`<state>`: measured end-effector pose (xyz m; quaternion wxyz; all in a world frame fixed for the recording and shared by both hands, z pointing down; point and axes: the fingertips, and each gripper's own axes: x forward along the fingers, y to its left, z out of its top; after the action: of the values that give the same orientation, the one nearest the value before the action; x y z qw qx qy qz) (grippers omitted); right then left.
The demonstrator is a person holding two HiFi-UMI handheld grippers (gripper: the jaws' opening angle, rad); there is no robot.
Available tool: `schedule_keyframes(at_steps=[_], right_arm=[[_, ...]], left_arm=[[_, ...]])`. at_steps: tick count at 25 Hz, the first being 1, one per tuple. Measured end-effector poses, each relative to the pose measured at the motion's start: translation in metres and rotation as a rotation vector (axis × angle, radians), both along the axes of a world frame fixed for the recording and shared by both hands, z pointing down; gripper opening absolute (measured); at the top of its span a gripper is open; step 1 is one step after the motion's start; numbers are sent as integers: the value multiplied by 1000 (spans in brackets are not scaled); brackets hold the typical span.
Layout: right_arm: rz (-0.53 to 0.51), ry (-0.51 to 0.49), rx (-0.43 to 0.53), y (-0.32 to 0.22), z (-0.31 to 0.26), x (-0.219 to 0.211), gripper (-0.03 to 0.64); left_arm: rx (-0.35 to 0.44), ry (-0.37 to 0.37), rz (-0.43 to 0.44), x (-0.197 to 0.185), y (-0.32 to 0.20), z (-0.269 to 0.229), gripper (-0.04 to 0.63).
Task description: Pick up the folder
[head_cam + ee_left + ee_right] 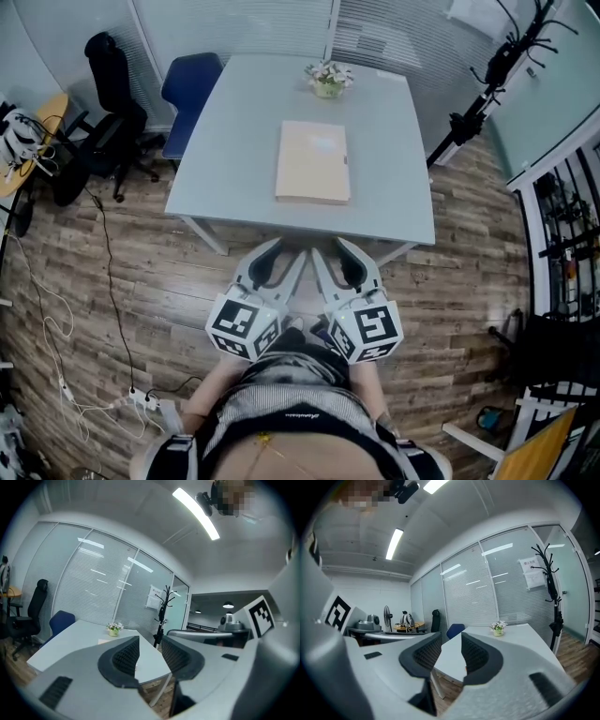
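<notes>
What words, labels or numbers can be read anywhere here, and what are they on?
Nothing here is legible.
White paper notice on the glass wall: print too small to read.
Person's grey shirt: one short line, too blurred to read.
Black-and-white square markers: patterns, no letters.
Flat beige folder on the pale grey table: no print shows.

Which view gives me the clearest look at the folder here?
The head view: the whole folder lies flat on the table, seen from above. The left gripper view catches only a pale sliver of it past a jaw; in the right gripper view I cannot make it out.
</notes>
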<state>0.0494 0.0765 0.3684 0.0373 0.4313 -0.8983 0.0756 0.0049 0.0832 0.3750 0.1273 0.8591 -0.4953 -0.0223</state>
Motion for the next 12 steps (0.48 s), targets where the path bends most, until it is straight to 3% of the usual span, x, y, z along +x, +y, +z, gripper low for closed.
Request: schedule_keyframes(at_steps=[12], right_arm=[[-9,0,-15,-41,2,23,135]], left_arm=[[-15,24,-25,14,-41,1,121]])
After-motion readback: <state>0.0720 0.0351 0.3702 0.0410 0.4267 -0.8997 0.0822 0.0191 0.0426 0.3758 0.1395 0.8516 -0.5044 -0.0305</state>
